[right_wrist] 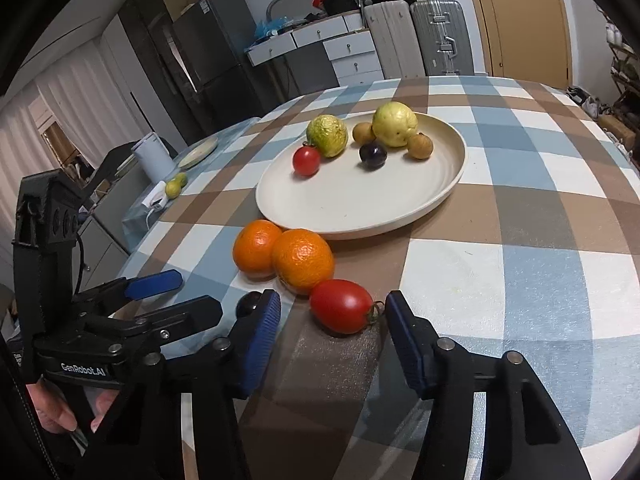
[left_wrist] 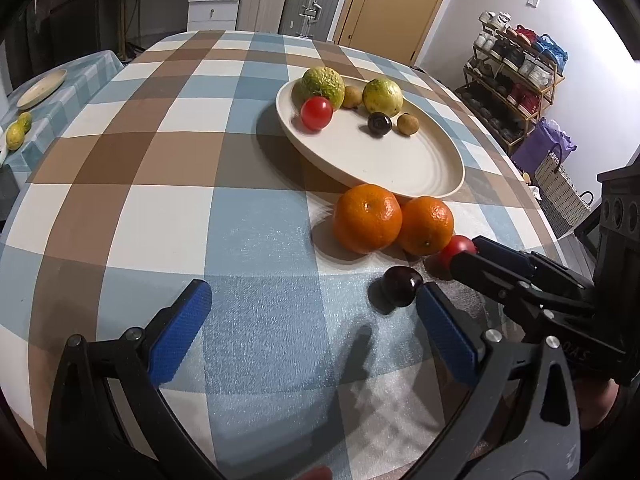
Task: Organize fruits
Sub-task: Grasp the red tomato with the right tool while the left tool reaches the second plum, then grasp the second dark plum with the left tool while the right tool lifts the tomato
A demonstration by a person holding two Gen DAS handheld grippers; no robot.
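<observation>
A cream plate holds two green guavas, a small tomato, a dark plum and two brown longans. Two oranges lie on the cloth in front of the plate. A red tomato lies just ahead of my open right gripper, between its fingertips. A second dark plum touches the right fingertip of my open, empty left gripper.
The table has a checked cloth. A side table at the left holds a wooden plate and two lemons. A shoe rack and bags stand right of the table.
</observation>
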